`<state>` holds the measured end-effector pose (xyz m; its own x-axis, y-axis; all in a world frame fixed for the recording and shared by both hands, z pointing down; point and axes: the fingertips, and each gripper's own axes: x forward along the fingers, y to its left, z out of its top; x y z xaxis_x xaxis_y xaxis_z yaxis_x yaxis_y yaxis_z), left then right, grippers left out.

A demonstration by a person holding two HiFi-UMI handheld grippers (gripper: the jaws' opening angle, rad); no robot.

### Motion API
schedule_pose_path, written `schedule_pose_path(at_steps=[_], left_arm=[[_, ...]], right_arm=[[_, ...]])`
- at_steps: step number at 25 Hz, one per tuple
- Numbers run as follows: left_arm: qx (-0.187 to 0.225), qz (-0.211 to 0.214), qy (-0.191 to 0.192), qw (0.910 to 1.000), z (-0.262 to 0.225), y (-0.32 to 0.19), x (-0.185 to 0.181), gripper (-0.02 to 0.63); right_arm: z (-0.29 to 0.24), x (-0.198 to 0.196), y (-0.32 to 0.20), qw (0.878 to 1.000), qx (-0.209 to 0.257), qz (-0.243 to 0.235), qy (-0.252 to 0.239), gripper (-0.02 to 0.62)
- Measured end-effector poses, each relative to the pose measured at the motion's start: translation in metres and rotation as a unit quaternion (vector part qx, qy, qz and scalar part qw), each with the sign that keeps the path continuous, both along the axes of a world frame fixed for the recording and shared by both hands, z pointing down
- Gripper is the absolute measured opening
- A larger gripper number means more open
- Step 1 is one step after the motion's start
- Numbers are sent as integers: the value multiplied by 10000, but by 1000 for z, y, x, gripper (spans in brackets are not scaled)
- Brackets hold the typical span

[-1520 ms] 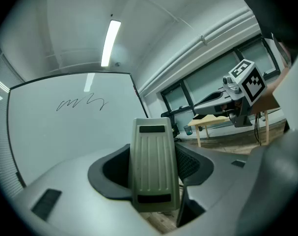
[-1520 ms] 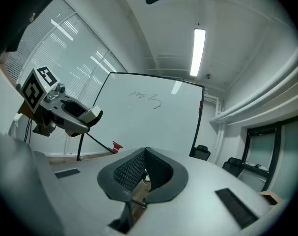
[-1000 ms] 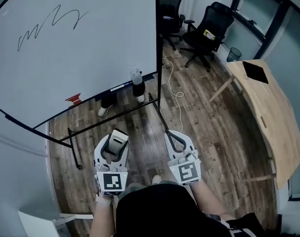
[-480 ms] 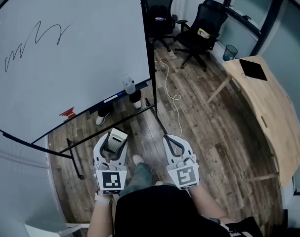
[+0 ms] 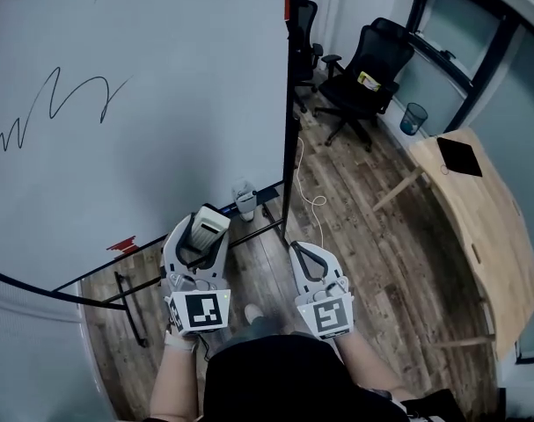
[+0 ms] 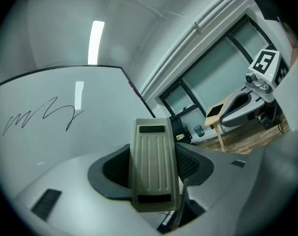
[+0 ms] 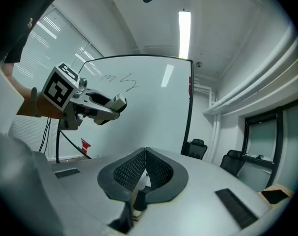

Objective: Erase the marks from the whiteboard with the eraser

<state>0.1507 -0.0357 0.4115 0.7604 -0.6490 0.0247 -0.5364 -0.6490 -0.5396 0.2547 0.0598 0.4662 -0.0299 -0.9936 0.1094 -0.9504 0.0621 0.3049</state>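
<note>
In the head view, the whiteboard fills the upper left, and I read its black right-hand post and its lower rail as the limits of travel. The marks sit far left on the board, well apart from both tools. The left gripper is clenched on the eraser, whose tip lies at the board's lower edge. The right gripper is pressed closed and holds nothing, just right of the post. Open wood floor runs to the right, bounded by two office chairs, a bin and a wooden table; a white cable trails near the post's foot. In the left gripper view, the grey ribbed eraser stands upright between the jaws. The board surface ahead is clear up to the marks at the left, and the board's top edge arcs above them. In the right gripper view, the meshed pads meet with no gap. The board faces me with the post at its right, and the left gripper hangs before the board below the marks. Against the frame half a second back, the board stands nearer and larger. The marks have slid toward the left border, and the eraser has risen from over the floor to the board's lower edge. The right gripper keeps its place.
</note>
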Motion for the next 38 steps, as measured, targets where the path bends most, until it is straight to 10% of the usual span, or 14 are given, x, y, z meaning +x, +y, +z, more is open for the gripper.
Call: schedule_pose_path(at_steps=[11,23,38], left_arm=[[1197,-468,188,9915,-116,-134,7,264],[2213,-1551,176,9626,-221,-200,20,264],[2605,-1701,1120,9437,-219,-209,1,265]], right_arm=[[-39,-8,-154,9977,290,-442,434,29],[-114,-28,-231,9789,788,-1832,450,29],[-116,-44,-270,9475,1121,-2988,-180,29]])
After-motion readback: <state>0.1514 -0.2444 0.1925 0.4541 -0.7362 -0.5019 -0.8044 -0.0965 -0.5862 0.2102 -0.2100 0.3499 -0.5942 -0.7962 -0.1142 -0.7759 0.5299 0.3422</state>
